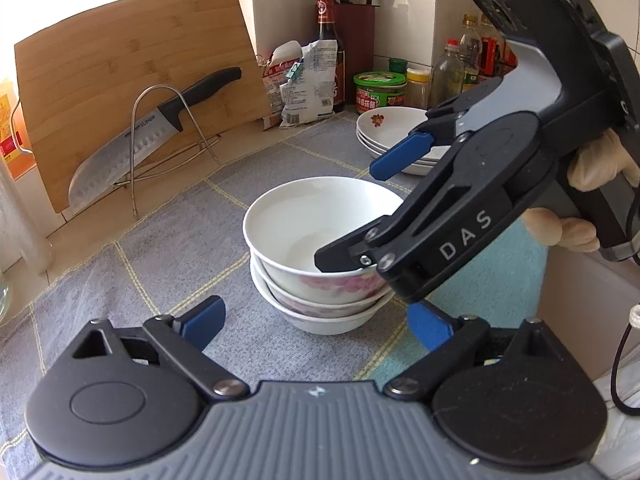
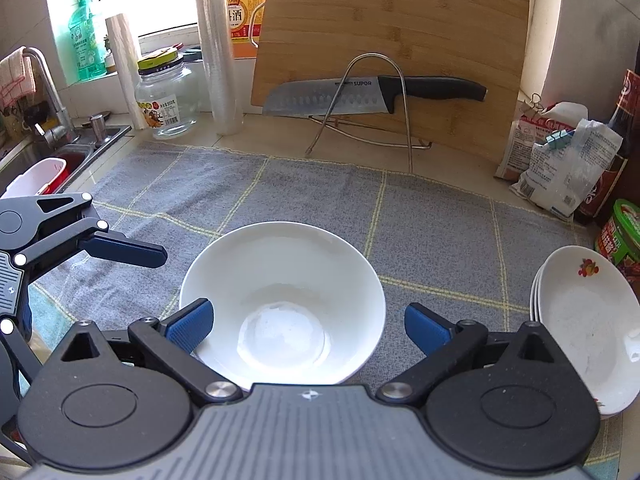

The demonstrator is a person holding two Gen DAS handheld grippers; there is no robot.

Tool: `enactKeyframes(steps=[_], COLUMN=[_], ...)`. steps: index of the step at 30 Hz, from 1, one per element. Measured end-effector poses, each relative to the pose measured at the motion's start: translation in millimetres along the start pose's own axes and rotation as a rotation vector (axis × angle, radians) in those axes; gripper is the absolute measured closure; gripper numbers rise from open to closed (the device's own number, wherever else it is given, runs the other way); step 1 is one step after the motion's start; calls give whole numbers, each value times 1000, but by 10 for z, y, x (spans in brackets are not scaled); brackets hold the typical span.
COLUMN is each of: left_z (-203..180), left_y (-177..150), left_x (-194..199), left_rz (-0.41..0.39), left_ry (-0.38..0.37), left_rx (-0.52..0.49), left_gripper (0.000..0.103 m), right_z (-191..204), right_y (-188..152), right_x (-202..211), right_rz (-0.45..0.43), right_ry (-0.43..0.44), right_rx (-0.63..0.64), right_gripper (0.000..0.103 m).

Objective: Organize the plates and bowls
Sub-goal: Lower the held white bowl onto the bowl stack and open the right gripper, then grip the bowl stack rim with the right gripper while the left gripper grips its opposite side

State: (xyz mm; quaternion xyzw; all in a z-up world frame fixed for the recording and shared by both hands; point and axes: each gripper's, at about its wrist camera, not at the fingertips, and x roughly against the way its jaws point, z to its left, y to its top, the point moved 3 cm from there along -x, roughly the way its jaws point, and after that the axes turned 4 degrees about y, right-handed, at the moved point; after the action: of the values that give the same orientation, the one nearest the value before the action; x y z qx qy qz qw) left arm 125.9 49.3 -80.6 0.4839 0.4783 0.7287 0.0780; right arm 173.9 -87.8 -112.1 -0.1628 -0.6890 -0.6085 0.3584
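Three white bowls with pink flowers are nested in a stack (image 1: 316, 240) on the grey checked cloth (image 1: 168, 272); the top bowl (image 2: 280, 280) is empty. My right gripper (image 1: 348, 216) is open over that bowl's right rim, with one finger down inside the bowl and the other outside, neither pressing on it. In the right wrist view, the right gripper (image 2: 308, 326) has its blue pads spread wide at the bowl. My left gripper (image 1: 314, 324) stands open and empty just short of the stack; one of its fingers (image 2: 124, 252) shows at the left. A stack of white plates (image 1: 394, 128) (image 2: 588, 320) lies to the right.
A bamboo cutting board (image 2: 392, 40) leans at the back behind a wire rack holding a large knife (image 2: 360, 94). Food bags (image 2: 560, 164), sauce bottles (image 1: 330, 40) and a green tub (image 1: 380, 92) crowd the back right corner. A glass jar (image 2: 168, 96) and a sink (image 2: 48, 156) are at the left.
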Motion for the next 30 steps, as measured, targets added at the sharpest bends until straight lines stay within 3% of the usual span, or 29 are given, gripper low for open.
enactKeyframes(steps=[12, 17, 23, 30], left_z=[111, 181, 186, 104], left_y=[-159, -279, -367, -282], left_x=[7, -162, -412, -518], left_rz=[4, 28, 80, 110], left_ry=[-15, -31, -36, -11], left_rx=[5, 6, 17, -11], left_gripper=[6, 6, 6, 6], right_z=[24, 9, -6, -309], right_y=[7, -67, -315, -622], right_x=[138, 382, 441, -68], right_rz=[-48, -68, 14, 133], right_ry=[-49, -9, 33, 48], right_rx=[-17, 4, 96, 155], right_gripper=[0, 0, 0, 0])
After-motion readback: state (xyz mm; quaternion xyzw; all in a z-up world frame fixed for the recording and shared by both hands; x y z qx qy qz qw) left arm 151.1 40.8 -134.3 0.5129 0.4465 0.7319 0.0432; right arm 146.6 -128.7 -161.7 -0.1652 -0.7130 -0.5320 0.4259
